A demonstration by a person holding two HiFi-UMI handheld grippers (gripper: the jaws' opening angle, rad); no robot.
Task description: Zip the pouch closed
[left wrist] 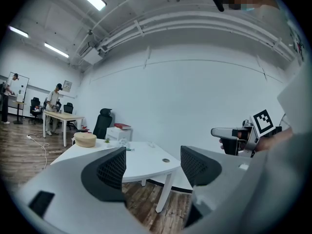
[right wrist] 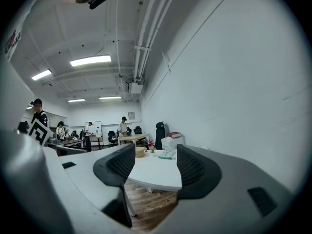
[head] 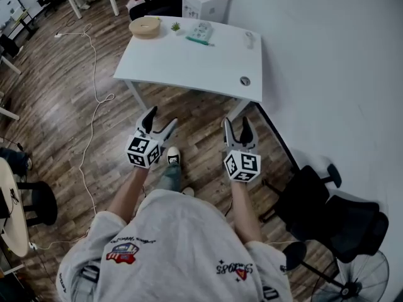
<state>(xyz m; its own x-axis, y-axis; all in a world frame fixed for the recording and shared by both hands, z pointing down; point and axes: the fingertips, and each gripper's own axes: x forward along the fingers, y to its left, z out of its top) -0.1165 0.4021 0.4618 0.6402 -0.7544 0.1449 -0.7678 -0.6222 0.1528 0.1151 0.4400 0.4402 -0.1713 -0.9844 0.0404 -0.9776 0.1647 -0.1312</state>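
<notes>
The pouch [head: 200, 31], pale with a greenish print, lies flat near the far edge of the white table [head: 189, 65]. It is small in the right gripper view [right wrist: 168, 153] and barely visible in the left gripper view [left wrist: 122, 143]. Both grippers are held in the air over the wooden floor, short of the table's near edge and pointing at it. My left gripper [head: 160, 122] [left wrist: 153, 167] is open with nothing between its fingers. My right gripper [head: 237, 129] [right wrist: 155, 165] is open and empty too. The table shows through both gaps.
On the table are a round woven basket [head: 146, 27], a small green plant [head: 175, 26], a white object [head: 249, 39] and a cable grommet [head: 245, 80]. A black chair [head: 334, 212] and a fan [head: 352, 282] stand at my right. A white cable [head: 94, 93] runs over the floor.
</notes>
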